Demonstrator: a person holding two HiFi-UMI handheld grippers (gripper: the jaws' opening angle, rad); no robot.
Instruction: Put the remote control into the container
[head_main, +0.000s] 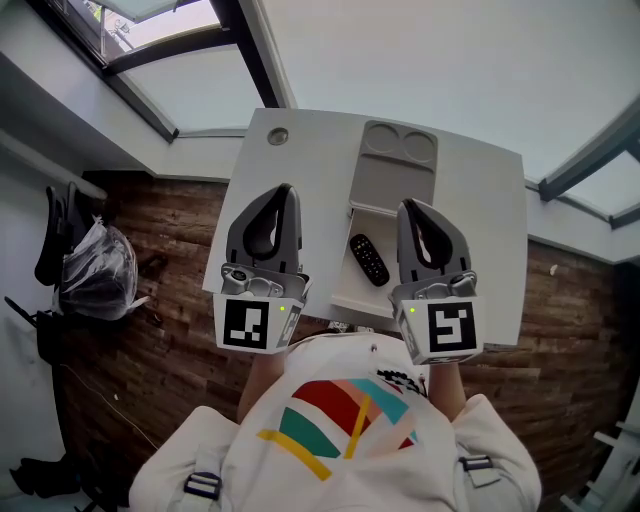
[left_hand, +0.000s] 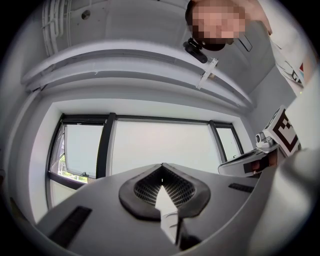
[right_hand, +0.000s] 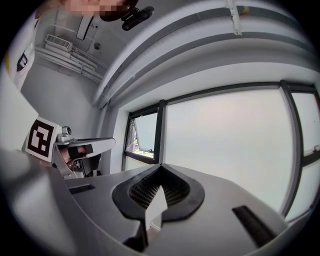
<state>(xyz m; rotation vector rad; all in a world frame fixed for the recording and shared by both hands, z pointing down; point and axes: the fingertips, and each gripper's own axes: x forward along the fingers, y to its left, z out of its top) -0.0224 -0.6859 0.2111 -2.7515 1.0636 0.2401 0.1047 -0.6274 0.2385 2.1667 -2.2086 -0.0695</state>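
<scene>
Left gripper (head_main: 284, 190) and right gripper (head_main: 409, 206) are both pinched closed and empty, so descending unopened risks shoving the remote control (head_main: 368, 259) askew beside the grey compartmented container (head_main: 396, 178).

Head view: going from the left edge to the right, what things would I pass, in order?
plastic bag on the floor → left tool → remote control → right tool
</scene>
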